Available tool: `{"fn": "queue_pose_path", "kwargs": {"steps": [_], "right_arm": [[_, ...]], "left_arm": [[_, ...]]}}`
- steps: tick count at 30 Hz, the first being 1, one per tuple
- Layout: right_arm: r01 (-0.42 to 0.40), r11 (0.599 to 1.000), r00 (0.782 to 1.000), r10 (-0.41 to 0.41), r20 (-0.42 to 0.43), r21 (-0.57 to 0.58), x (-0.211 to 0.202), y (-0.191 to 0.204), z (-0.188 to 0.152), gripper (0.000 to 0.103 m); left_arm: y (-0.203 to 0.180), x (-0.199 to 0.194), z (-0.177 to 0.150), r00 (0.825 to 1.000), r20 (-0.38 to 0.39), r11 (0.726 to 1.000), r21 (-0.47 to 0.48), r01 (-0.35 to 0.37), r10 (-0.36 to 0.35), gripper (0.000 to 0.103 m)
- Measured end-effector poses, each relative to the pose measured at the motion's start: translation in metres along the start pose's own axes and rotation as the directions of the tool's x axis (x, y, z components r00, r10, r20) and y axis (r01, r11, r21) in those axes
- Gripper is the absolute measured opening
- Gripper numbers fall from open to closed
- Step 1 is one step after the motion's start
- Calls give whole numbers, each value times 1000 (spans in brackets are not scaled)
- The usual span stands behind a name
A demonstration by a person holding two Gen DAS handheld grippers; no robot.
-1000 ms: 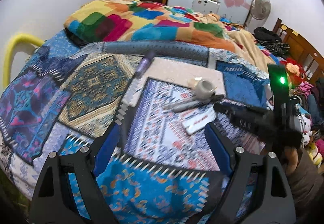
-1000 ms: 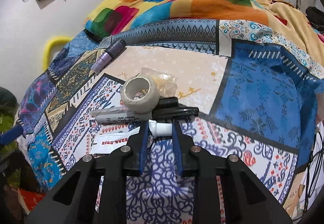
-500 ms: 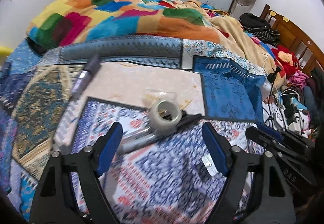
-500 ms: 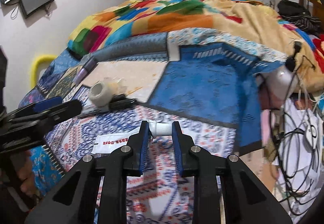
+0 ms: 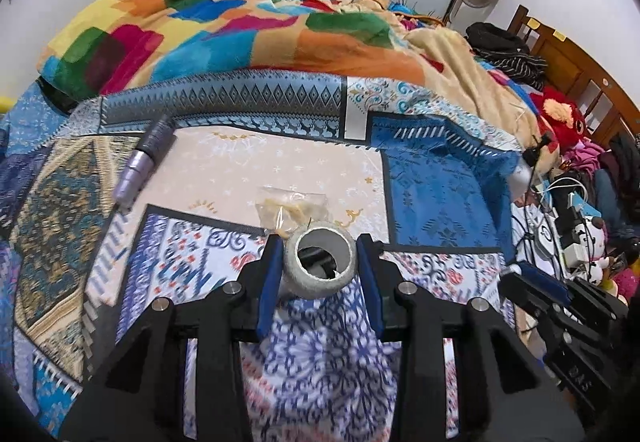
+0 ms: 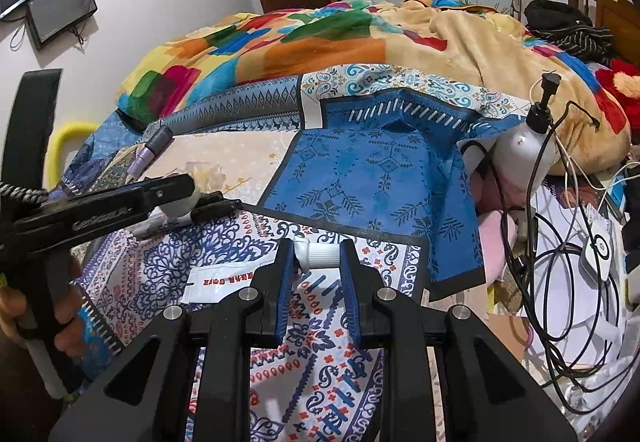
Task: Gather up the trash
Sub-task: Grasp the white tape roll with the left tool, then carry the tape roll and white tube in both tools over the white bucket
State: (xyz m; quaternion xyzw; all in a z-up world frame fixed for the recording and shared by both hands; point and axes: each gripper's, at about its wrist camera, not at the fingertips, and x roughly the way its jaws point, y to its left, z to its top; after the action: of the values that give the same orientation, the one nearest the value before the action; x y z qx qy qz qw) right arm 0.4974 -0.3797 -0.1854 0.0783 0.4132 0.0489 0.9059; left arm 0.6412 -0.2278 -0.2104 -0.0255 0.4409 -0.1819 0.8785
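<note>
A grey tape roll lies on the patterned bedspread. It sits between the blue pads of my left gripper, whose jaws are closing; both pads touch its sides. In the right wrist view the left gripper reaches in from the left and hides most of the roll. My right gripper is shut on the cap of a flat white tube with red print, held just above the bedspread. A crumpled clear plastic bag lies right behind the roll. A black marker lies beside it.
A purple pen-like device lies at the back left. A heaped colourful blanket fills the far side of the bed. A white pump bottle and tangled cables crowd the right edge. A person's hand grips the left tool.
My left gripper moved in over the tape roll and its jaws narrowed from wide apart to touching it. My right gripper drew away to the right with the white tube.
</note>
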Motion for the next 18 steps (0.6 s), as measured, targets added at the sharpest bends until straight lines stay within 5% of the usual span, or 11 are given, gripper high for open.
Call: {"fn": "queue_pose_path", "kwargs": {"steps": [18], "right_arm": [[-54, 997, 988, 62, 143, -56, -138, 58, 12, 21]], "left_arm": [[0, -218, -39, 979, 189, 996, 17, -83, 79, 37]]}}
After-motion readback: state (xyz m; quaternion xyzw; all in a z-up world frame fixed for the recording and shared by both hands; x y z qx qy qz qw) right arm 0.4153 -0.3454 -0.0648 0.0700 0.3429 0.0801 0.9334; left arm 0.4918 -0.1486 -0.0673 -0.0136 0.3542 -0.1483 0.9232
